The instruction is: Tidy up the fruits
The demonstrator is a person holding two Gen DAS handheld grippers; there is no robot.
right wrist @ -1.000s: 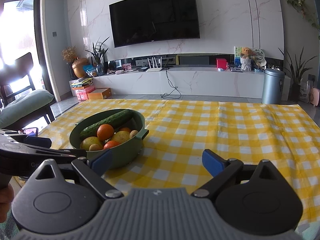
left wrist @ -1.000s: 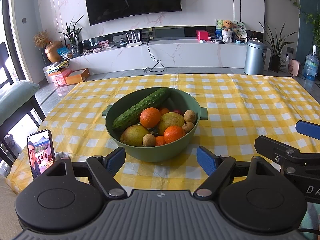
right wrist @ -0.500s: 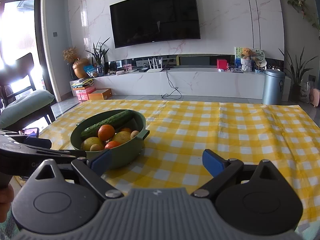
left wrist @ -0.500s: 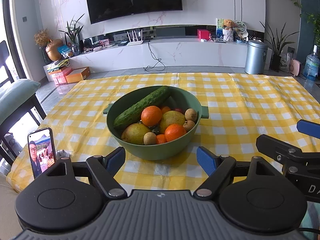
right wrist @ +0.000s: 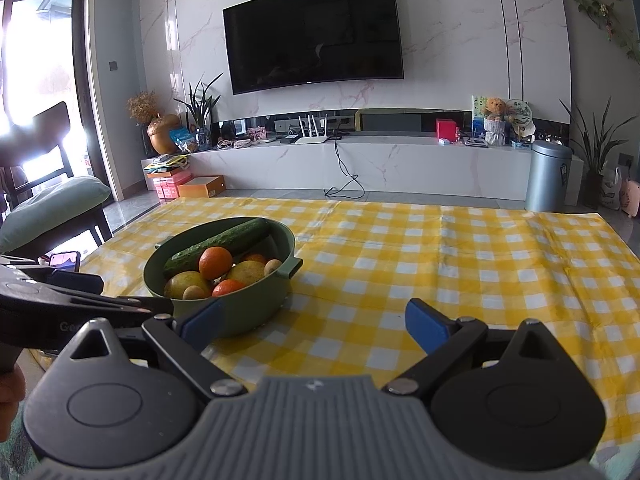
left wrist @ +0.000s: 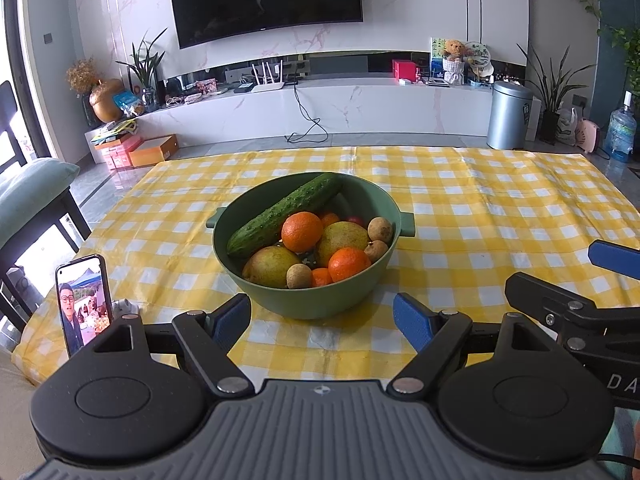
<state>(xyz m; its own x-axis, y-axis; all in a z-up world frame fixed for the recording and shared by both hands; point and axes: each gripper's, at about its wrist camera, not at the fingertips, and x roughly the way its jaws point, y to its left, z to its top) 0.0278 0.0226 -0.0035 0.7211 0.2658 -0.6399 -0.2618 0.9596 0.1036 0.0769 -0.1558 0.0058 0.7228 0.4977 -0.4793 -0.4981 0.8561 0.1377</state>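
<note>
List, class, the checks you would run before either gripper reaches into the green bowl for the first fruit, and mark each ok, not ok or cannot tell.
1. Left gripper open and empty: ok.
2. Right gripper open and empty: ok.
3. Green bowl upright on the yellow checked tablecloth, facing the left gripper: ok.
4. Top orange exposed, with nothing lying on it: ok.
5. Cucumber leaning on the bowl's rim, stable if neighbours move: cannot tell.
6. Phone standing away from the bowl: ok.
</note>
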